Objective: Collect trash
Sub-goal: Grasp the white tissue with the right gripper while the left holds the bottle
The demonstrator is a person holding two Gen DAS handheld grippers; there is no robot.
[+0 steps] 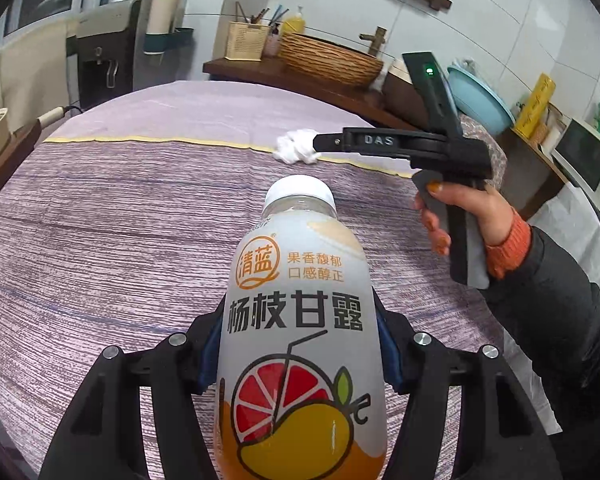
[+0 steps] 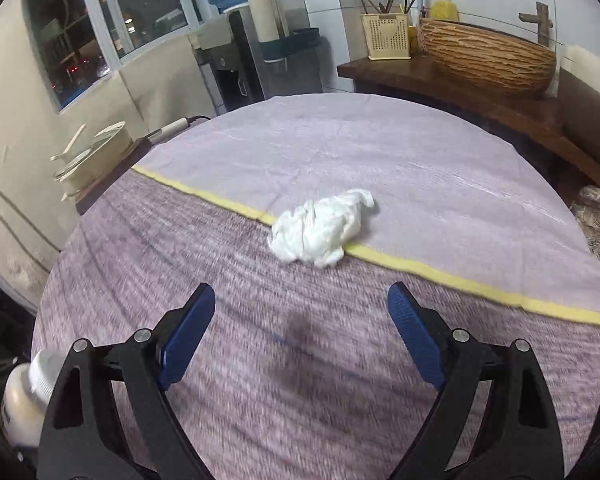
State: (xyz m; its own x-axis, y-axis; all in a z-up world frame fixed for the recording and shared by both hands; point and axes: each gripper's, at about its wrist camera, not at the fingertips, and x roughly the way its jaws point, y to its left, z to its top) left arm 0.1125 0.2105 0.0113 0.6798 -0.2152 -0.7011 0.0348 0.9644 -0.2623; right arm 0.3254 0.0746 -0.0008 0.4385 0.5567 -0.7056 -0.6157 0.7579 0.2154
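- Bottle: your left tool grips it, blue pads pressed on both flanks. Frosted plastic, white cap, label with Chinese characters, a grapefruit slice and a mango. It fills the lower centre of the left wrist view, cap pointing toward the frame's middle. In the right wrist view its cap end shows at the lower left edge.
- Crumpled tissue: white, wadded, lying on the tabletop just above centre of the right wrist view, straddling the yellow stripe.
- Your right tool: jaws stand wide apart with nothing between them; blue pads sit in the lower half of the frame. The tissue lies ahead of the tips, apart from both, roughly in line with the gap.
- In the left wrist view your right tool appears at right centre, held by your hand in an orange cuff and dark sleeve; its tip overlaps the tissue in the picture, whether touching you cannot tell.
- Tabletop: round, covered in purple streaked cloth, paler beyond the stripe.
- Room: woven basket and cream utensil holder on a wooden shelf, upper right; water dispenser top centre; window upper left.
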